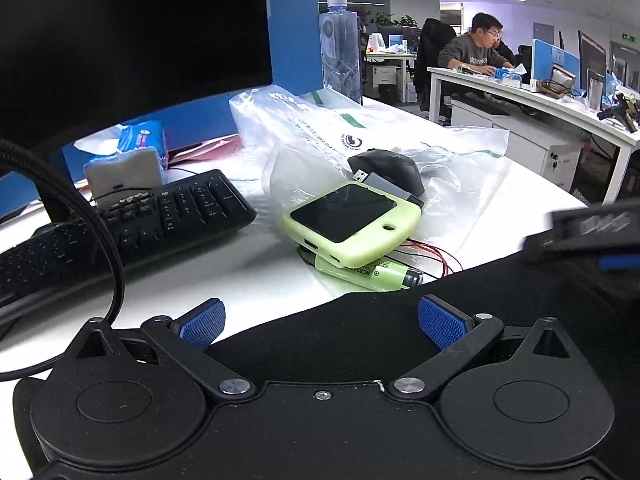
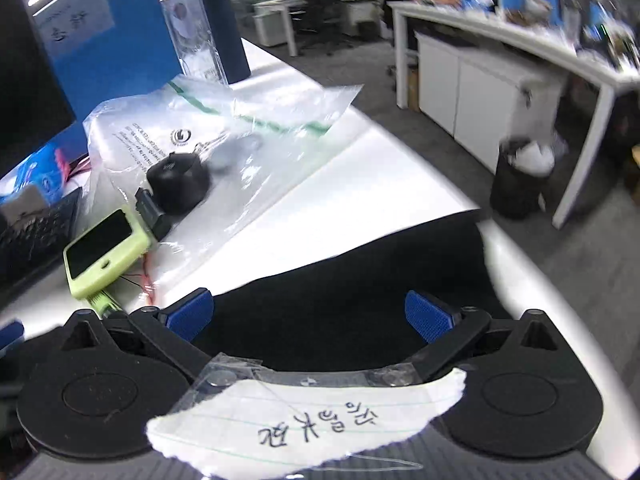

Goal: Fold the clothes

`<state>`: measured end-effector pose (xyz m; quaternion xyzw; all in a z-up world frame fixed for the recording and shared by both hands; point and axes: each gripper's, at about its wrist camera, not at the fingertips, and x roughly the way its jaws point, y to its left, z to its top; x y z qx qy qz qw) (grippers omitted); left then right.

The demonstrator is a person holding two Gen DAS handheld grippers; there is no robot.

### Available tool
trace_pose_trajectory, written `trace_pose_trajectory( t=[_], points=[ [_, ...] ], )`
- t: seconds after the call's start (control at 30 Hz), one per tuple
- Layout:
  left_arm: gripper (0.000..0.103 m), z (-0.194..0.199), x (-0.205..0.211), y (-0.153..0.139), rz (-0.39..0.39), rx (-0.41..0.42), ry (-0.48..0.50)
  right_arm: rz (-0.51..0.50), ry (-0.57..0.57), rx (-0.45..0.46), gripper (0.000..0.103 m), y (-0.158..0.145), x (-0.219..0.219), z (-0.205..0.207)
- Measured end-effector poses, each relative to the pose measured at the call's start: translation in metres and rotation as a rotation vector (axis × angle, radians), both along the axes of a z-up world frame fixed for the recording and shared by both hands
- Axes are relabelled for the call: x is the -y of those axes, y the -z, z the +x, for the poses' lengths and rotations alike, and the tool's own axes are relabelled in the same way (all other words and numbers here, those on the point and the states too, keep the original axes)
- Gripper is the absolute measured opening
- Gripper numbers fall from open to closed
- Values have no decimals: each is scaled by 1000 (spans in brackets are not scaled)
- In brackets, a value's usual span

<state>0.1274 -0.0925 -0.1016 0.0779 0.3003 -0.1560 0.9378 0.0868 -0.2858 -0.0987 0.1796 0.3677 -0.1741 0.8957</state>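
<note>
Both grippers hung with their jaws spread wide and nothing between the blue pads: the left gripper and the right gripper each pointed down at a black garment spread flat on the near part of a white desk. In the right wrist view the black garment reached almost to the desk's right edge, leaving only a thin white strip of desk before the drop to the grey floor, and its far hem ran slantwise across the top. Beyond that hem lay a broad bare stretch of desk on the right side, up to the curved far edge. The left side was crowded: a green-cased device sat on a green battery with red wires, just beside the garment's far edge; a black mouse and a clear plastic bag lay behind it, a black keyboard further left, and a water bottle stood at the back by a blue divider. A black cable looped across the left gripper's side. A torn paper label was taped to the right gripper's body. Across the aisle a person sat at another desk, and a dark bin stood on the floor.
</note>
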Motion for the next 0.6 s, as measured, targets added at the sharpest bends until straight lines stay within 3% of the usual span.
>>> trace_pose_trajectory(
  t=[0.07,0.17,0.27,0.33,0.6],
  points=[
    [102,1,-4,0,-33,-20,-1,-33,39,17,103,8,-16,4],
    [102,16,-22,6,-168,-118,1,-112,78,34,103,12,-30,6],
    [102,19,-31,7,-234,-128,3,-188,84,6,103,16,-38,13],
    [102,19,-28,6,-225,-127,5,-193,83,0,103,16,-38,15],
    [102,17,-23,6,-188,-124,1,-64,96,123,103,8,-15,-5]
  ],
)
